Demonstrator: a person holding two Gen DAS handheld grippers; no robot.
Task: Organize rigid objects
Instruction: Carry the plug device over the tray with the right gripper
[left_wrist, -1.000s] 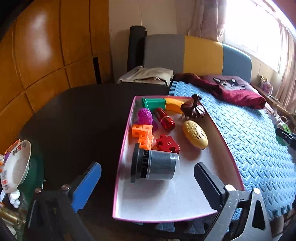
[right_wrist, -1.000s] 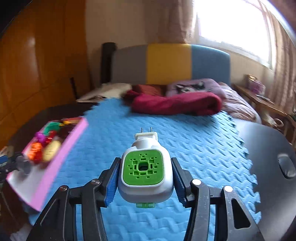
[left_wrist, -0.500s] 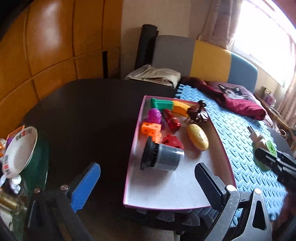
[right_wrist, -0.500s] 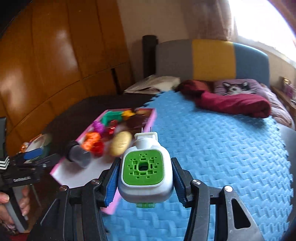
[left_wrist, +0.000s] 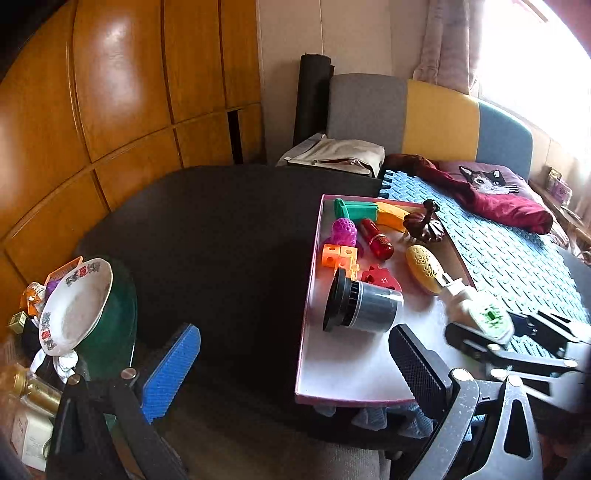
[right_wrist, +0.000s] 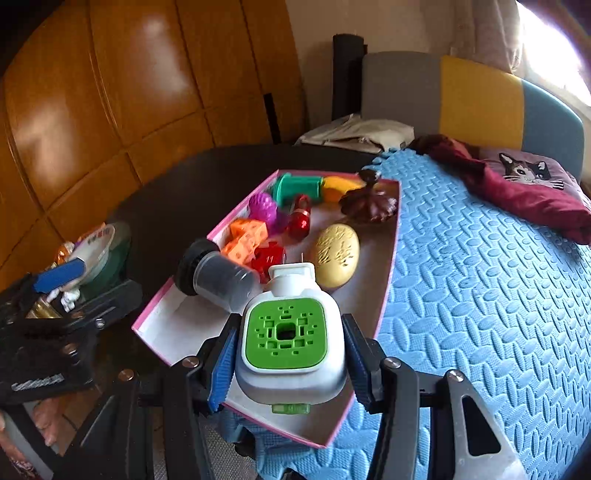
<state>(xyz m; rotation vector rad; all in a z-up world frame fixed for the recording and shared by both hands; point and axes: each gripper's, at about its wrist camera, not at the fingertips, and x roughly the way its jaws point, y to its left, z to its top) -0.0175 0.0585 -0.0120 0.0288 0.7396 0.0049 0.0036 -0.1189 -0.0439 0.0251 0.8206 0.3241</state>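
My right gripper (right_wrist: 290, 363) is shut on a white plug-in device with a green face (right_wrist: 286, 332), held above the near part of the pink-rimmed tray (right_wrist: 177, 314). In the left wrist view the device (left_wrist: 480, 314) and right gripper (left_wrist: 491, 332) come over the tray's (left_wrist: 310, 295) right side. The tray holds a grey jar with a black lid (left_wrist: 362, 308), a yellow oval (left_wrist: 424, 264), orange cubes (left_wrist: 340, 254), a red puzzle piece (left_wrist: 380, 278) and other toys. My left gripper (left_wrist: 291, 362) is open and empty near the tray's near-left corner.
The tray lies half on a dark round table (left_wrist: 221, 229), half on a blue foam mat (right_wrist: 480, 277). A white bowl (left_wrist: 74, 302) and clutter sit at the left. A maroon cloth and cat cushion (left_wrist: 495, 192) lie at the mat's far end.
My right gripper has carried the plug-in device leftward from over the blue mat to above the tray. My left gripper has drawn back a little and stays open.
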